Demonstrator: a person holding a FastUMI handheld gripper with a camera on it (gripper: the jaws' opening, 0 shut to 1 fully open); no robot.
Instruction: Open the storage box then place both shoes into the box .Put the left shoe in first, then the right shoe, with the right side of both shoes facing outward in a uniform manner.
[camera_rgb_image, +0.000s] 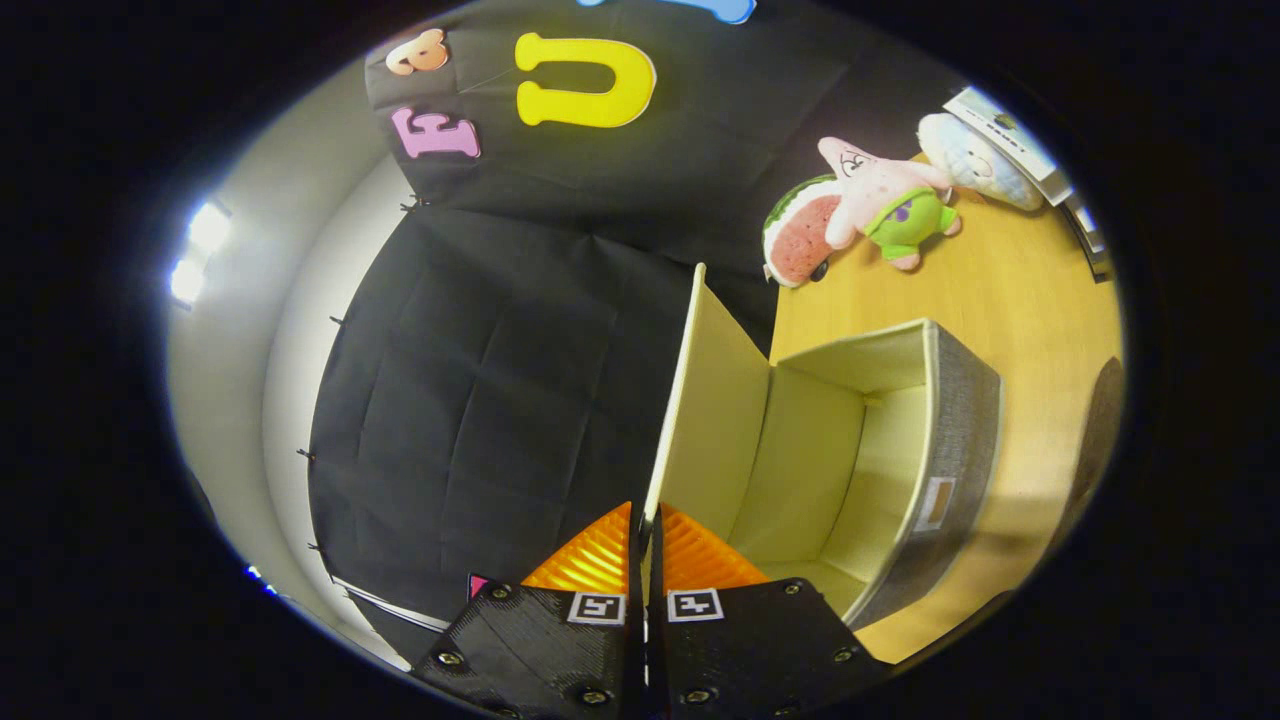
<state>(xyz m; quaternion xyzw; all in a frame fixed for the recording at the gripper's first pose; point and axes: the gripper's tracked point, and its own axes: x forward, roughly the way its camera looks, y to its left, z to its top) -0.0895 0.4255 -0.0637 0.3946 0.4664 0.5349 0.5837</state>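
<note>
The pale wooden tabletop (1010, 300) carries the grey fabric storage box with cream lining (940, 450), open and empty just ahead of the fingers. Its stiff cream lid panel (710, 400) stands upright, and the gripper (643, 540) is clamped on the panel's thin edge. The panel looks light but floppy at its hinge, so holding near the edge suits. 3 plush toys (880, 205) lie beyond.
</note>
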